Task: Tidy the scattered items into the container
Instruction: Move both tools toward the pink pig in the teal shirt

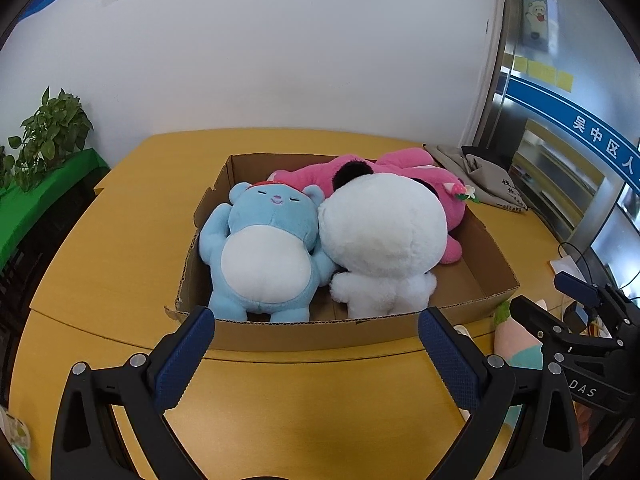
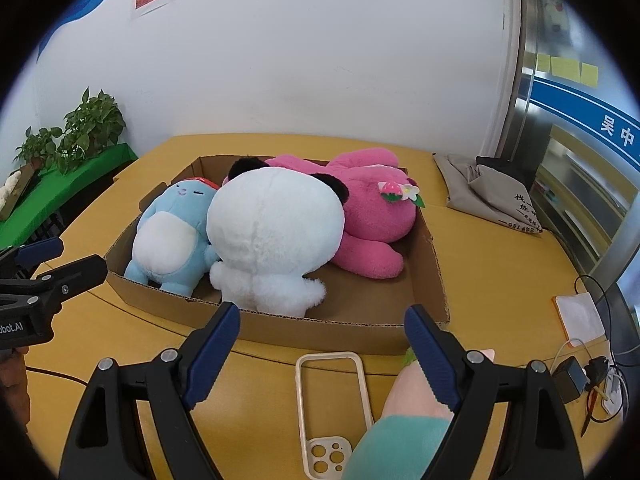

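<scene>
**Both grippers spread wide before the box; one plush still outside it**

**Left wrist view.** The left gripper is released: its two blue-padded fingers stand far apart with nothing between them. Directly beyond the fingertips lies the cardboard box on the yellow table, its near wall just past the tips. Inside the box, three toys lie side by side:
- the blue plush, on its back at the left, feet toward the near wall;
- the white plush, at the centre, touching the blue plush;
- the pink plush, at the far right, partly behind the white plush.

At the right edge the right gripper appears, with a pastel plush on the table beneath it, outside the box and just beside its near right corner. A grey bag lies on the far right of the table. A potted plant stands at the far left.

**Right wrist view.** The right gripper is also released, jaws spread wide and grasping nothing. The pastel plush lies on the table near the camera, against the inner side of the right finger and partly hidden by it; whether finger and plush touch cannot be told. A phone case lies flat between the fingers, left of the pastel plush, outside the box. The cardboard box sits just beyond the fingertips. A charger with cables lies at the near right. The left gripper shows at the left edge.
</scene>
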Action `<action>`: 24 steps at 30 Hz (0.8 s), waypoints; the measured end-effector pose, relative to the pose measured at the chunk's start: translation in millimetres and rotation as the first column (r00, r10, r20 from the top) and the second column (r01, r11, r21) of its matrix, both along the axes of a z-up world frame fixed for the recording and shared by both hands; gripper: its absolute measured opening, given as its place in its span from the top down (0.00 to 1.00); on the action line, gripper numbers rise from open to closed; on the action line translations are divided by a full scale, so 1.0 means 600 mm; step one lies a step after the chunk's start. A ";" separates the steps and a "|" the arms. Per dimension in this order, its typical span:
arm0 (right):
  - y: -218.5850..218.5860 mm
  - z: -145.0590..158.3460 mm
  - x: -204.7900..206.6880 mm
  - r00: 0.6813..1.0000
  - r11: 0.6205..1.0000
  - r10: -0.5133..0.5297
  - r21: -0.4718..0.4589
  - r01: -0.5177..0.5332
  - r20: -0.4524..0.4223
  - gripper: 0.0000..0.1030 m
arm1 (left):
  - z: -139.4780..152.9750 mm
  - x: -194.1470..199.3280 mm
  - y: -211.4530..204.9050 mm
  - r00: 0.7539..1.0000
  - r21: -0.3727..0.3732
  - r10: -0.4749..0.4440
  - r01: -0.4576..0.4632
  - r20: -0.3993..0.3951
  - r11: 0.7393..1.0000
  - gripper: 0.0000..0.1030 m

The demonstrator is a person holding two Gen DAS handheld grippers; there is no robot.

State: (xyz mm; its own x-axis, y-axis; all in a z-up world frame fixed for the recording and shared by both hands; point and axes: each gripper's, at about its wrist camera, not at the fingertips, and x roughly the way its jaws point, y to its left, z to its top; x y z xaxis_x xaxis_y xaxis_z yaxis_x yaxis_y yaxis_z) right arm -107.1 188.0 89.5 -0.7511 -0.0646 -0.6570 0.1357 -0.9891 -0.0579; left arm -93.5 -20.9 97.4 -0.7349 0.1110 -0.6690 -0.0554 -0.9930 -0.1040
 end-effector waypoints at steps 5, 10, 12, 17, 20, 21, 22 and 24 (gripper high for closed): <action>0.000 -0.003 0.000 1.000 1.000 -0.001 0.001 0.001 0.002 0.18 | -0.004 0.001 0.007 1.000 -0.005 -0.010 0.010 0.001 1.000 0.00; 0.002 -0.005 -0.001 1.000 1.000 -0.006 -0.002 0.006 0.004 0.18 | -0.007 0.000 0.013 1.000 -0.010 -0.018 0.018 0.007 1.000 0.00; 0.002 -0.005 0.000 1.000 1.000 -0.006 -0.002 0.006 0.006 0.18 | -0.008 0.000 0.015 1.000 -0.013 -0.021 0.021 0.010 1.000 0.00; 0.002 -0.006 0.002 1.000 1.000 -0.005 -0.004 0.005 0.009 0.18 | -0.011 0.001 0.018 1.000 -0.010 -0.027 0.027 0.014 1.000 0.00; 0.003 -0.007 0.005 1.000 1.000 -0.003 -0.004 0.003 0.011 0.18 | -0.011 0.002 0.019 1.000 -0.007 -0.027 0.027 0.012 1.000 0.00; 0.003 -0.007 0.006 1.000 1.000 -0.004 -0.004 0.004 0.011 0.18 | -0.011 0.003 0.019 0.999 -0.006 -0.028 0.029 0.014 1.000 0.00; 0.003 -0.008 0.006 1.000 1.000 -0.006 -0.004 0.006 0.013 0.18 | -0.011 0.003 0.020 0.999 -0.005 -0.030 0.030 0.016 1.000 0.00; 0.004 -0.009 0.008 1.000 1.000 -0.006 -0.005 0.006 0.016 0.18 | -0.012 0.004 0.022 0.999 -0.007 -0.035 0.035 0.017 0.999 0.00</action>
State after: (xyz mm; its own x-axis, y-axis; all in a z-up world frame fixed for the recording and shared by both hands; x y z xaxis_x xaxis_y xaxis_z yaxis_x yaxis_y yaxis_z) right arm -102.6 190.6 84.2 -0.7409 -0.0632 -0.6686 0.1306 -0.9901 -0.0510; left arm -90.9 -7.7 90.2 -0.7191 0.1316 -0.6824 -0.0880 -0.9912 -0.0985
